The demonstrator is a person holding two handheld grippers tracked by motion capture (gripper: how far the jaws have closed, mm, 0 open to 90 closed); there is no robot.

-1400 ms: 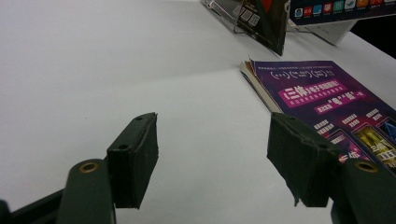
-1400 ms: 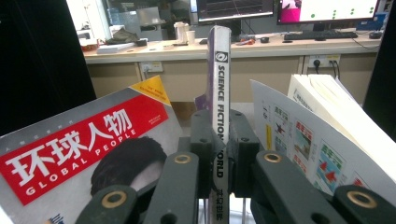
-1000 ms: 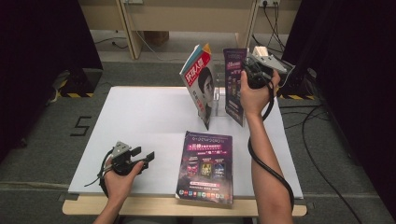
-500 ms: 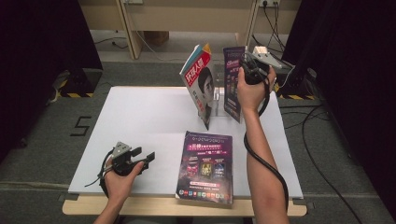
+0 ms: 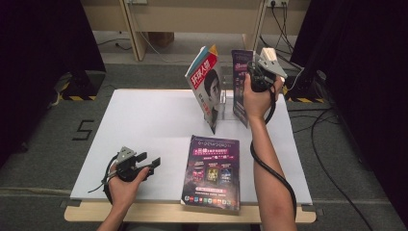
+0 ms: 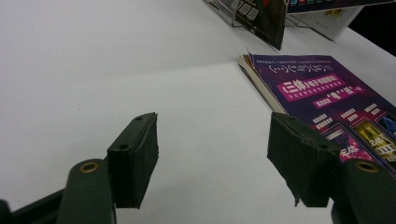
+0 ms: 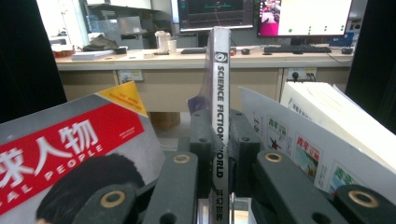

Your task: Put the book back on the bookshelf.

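Right gripper (image 7: 219, 154) clamps magazine (image 7: 218, 93) spine, upright above rack (image 5: 226, 103). Keep vertical, lower straight into slot between neighbours. Left gripper (image 6: 212, 158) open, idle on table (image 5: 144, 120).

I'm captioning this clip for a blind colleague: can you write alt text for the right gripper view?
The right gripper is shut on the spine of an upright magazine marked "Science Fiction World". A red-covered magazine leans at the left and a pale one at the right, with a desk and monitors beyond.
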